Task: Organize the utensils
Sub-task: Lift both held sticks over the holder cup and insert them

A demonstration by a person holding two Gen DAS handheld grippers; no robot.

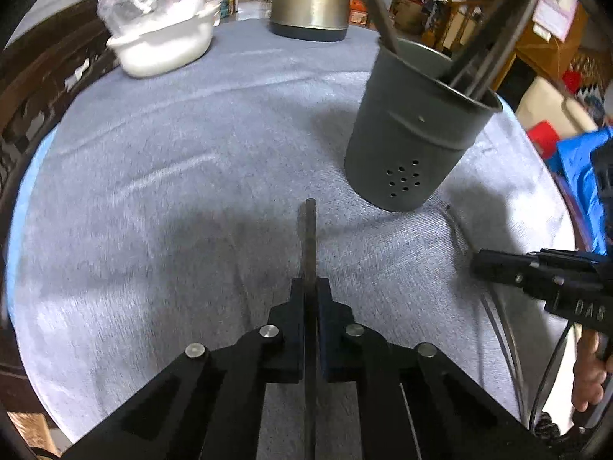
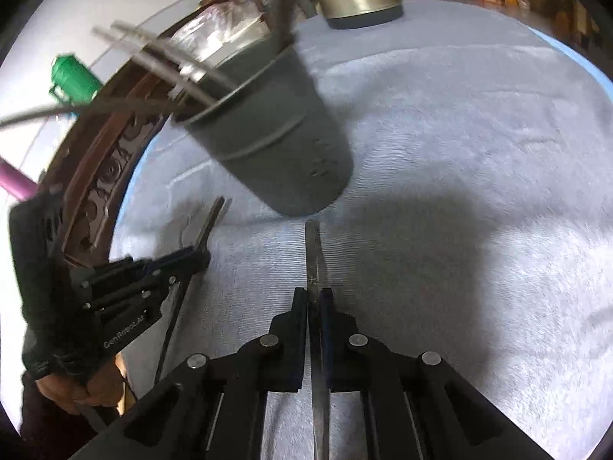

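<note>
Left wrist view: our left gripper (image 1: 311, 287) clamps a dark utensil handle (image 1: 308, 237); the grey holder (image 1: 413, 142), already holding utensils, stands ahead to the right. Right wrist view: our right gripper (image 2: 315, 297) grips a steel utensil (image 2: 313, 257). We judge both picked up; next, lift and drop each into the holder.
</note>
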